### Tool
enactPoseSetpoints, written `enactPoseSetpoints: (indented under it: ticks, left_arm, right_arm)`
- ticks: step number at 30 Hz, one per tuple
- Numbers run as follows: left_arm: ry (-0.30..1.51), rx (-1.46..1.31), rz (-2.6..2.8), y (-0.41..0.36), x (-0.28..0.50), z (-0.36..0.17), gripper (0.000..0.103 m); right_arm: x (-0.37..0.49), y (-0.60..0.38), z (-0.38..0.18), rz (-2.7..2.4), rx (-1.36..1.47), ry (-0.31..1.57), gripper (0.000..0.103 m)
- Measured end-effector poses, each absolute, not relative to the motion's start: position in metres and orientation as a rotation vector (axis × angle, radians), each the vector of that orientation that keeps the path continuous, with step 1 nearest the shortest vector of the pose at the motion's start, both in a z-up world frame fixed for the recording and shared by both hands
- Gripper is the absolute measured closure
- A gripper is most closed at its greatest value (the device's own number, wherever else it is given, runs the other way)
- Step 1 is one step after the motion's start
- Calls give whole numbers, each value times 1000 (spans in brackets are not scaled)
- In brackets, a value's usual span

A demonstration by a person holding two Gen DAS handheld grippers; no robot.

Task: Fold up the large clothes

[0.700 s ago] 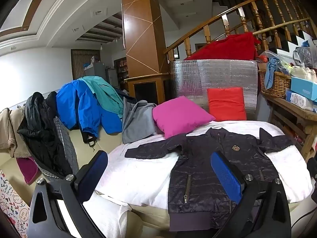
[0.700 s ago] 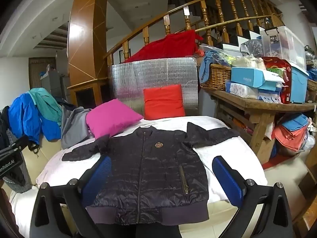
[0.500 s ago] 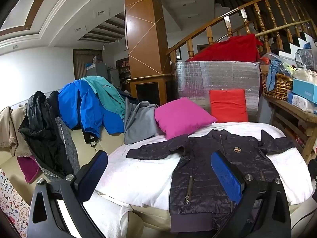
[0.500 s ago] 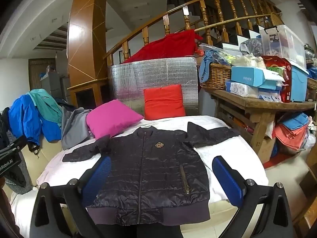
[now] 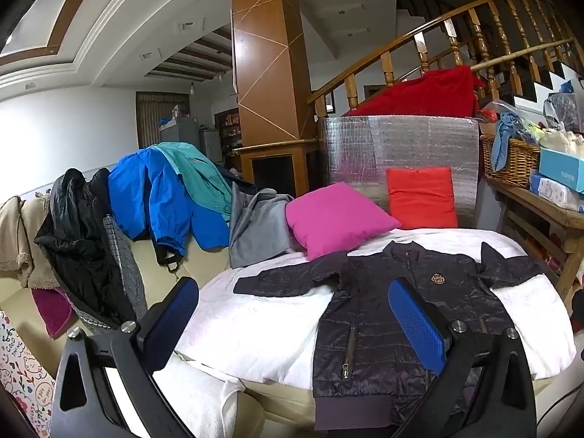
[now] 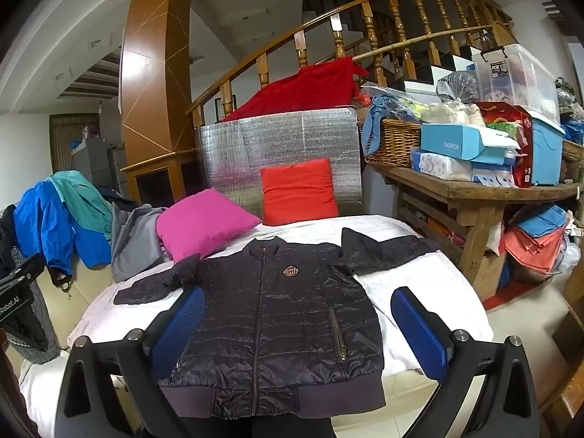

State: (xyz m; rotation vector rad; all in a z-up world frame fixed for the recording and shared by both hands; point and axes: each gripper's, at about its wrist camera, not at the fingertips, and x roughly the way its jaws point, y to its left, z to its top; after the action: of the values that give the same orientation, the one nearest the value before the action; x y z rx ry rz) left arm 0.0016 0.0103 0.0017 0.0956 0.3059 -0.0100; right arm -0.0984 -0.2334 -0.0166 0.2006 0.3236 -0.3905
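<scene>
A dark quilted zip jacket [image 6: 284,314] lies flat, front up, on a white-covered surface [image 6: 419,284], sleeves spread to both sides. It also shows in the left wrist view [image 5: 387,321]. My right gripper [image 6: 297,325] is open and empty, held in front of the jacket's hem, apart from it. My left gripper [image 5: 292,319] is open and empty, held in front of the jacket's left side and the white cover [image 5: 255,325].
A pink pillow [image 6: 204,222] and a red pillow [image 6: 297,191] sit behind the jacket. Several jackets hang over a sofa back at the left [image 5: 153,197]. A wooden table [image 6: 474,189] with boxes and a basket stands at the right.
Both views have shifted slightly, and the jacket sits a little lower in the left wrist view. The jacket has not moved. Both grippers stay open.
</scene>
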Motion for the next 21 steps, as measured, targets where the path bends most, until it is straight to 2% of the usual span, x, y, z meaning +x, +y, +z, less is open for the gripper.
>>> enactPoseSetpoints:
  ticks: [21]
  left_arm:
    - [319, 97, -13, 9, 2, -2, 0]
  right_arm:
    - [-98, -234, -17, -390, 202, 331, 0]
